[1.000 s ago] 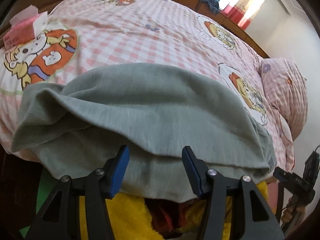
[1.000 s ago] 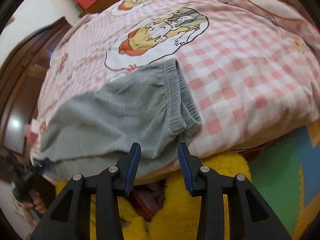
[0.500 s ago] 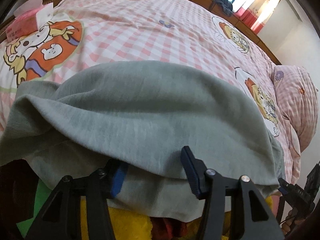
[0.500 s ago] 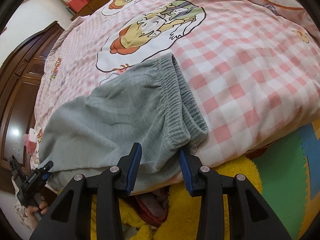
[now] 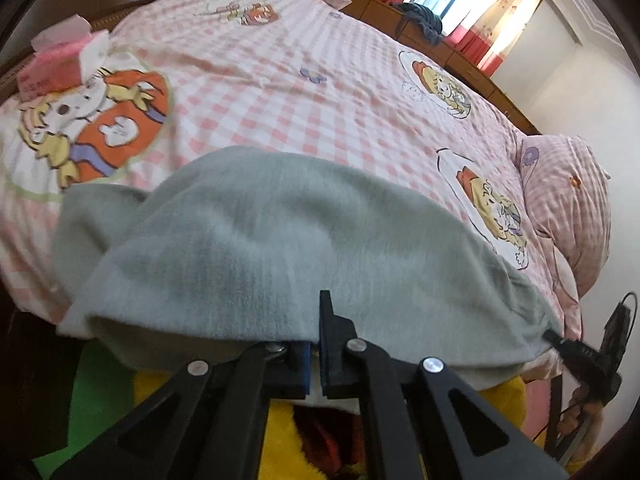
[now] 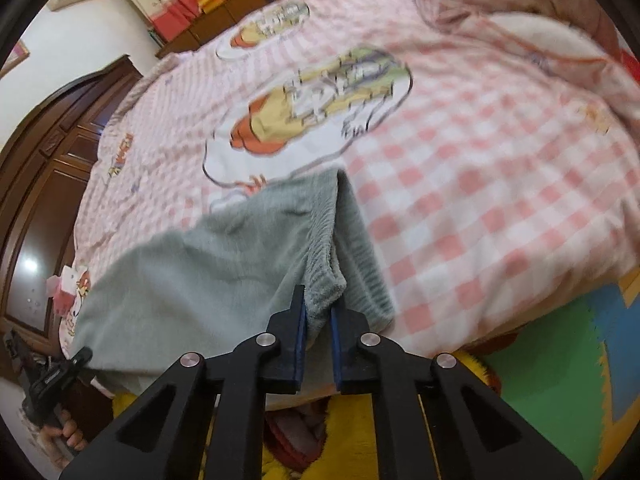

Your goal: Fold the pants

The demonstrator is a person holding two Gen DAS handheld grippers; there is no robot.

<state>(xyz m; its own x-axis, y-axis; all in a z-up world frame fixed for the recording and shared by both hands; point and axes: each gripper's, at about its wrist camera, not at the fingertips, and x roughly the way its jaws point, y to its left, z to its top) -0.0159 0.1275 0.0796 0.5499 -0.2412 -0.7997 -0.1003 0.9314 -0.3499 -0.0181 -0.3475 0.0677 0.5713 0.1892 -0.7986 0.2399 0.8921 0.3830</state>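
Note:
Grey pants [image 5: 280,232] lie along the near edge of a bed with a pink checked cover [image 5: 280,80]. My left gripper [image 5: 314,344] is shut on the near hem of the upper layer, which lifts off the lower layer. In the right wrist view the pants [image 6: 200,272] stretch away to the left, and my right gripper [image 6: 318,320] is shut on the ribbed waistband [image 6: 324,292] at its near corner. The other waistband layer [image 6: 360,264] hangs to the right. Each gripper shows at the far end of the pants in the other's view: right gripper [image 5: 576,352], left gripper [image 6: 60,372].
A pink tissue box [image 5: 60,64] sits at the bed's left end. A pink pillow [image 5: 568,200] lies at the right. Yellow plush fabric [image 6: 360,432] and coloured foam floor mats [image 6: 568,360] are below the bed edge. A dark wooden wardrobe [image 6: 44,184] stands left.
Both grippers went from open to shut on the pants: the left on the near hem, the right on the waistband corner. The upper layer has lifted slightly.

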